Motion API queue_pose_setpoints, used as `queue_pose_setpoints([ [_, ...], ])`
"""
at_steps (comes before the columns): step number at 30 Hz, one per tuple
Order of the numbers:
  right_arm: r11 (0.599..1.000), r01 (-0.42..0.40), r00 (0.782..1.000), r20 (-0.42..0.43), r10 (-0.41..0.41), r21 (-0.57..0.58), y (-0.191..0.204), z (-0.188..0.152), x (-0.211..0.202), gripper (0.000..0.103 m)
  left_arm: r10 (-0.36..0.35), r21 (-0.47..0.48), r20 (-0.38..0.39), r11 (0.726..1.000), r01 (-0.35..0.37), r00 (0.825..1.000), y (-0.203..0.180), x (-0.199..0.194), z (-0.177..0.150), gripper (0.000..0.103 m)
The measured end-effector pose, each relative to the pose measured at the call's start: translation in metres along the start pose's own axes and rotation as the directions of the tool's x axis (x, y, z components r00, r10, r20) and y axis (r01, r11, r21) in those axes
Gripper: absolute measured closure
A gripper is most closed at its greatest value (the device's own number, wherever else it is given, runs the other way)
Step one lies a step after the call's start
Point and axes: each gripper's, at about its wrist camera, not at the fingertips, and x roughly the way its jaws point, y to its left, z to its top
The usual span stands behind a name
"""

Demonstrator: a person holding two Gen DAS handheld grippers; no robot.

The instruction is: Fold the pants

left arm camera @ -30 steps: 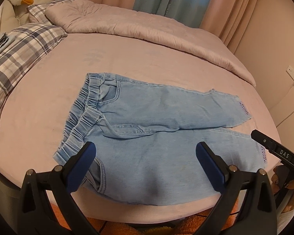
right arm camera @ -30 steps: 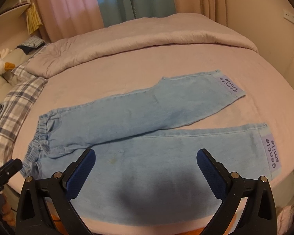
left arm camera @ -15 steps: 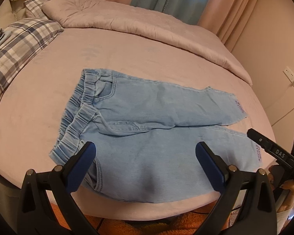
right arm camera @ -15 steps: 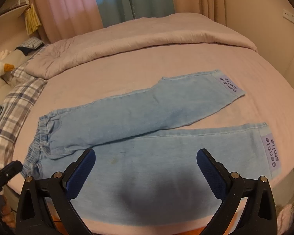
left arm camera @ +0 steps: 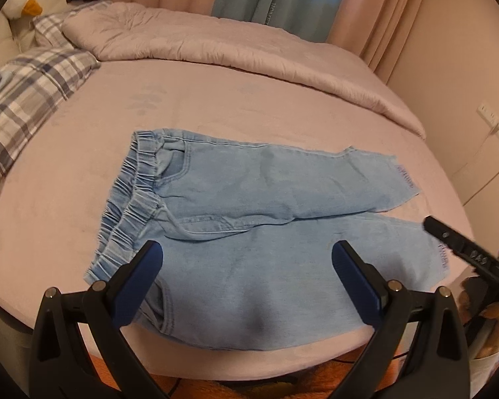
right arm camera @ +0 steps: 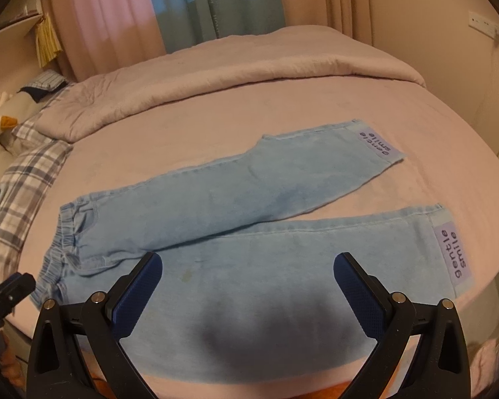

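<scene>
Pants (left arm camera: 249, 226) lie flat on the bed (left arm camera: 216, 106), legs splayed for folding; left tongs (left arm camera: 246, 266) and right tongs (right arm camera: 248, 276) gape empty above the near leg.

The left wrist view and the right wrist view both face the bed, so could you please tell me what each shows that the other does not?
Only the left wrist view shows the pocket beside the elastic waistband. Only the right wrist view makes the "gentle smile" cuff labels readable. Both show the light blue denim pants flat and unfolded on the pink bed, with both the left gripper and the right gripper open.

Plaid pillow (left arm camera: 23, 99) cut off at left edge, hem lettering (left arm camera: 405, 177) blurred
</scene>
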Motion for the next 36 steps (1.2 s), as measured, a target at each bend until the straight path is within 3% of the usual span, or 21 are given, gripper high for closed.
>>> queue_pose_setpoints([
  [36,0.998,0.019,1.0,-0.016,-0.018,0.06,-0.02,-0.01,0.001,0.0,-0.013,-0.004,-0.03,1.0,0.013,0.999,0.0,0.01,0.001,0.005],
])
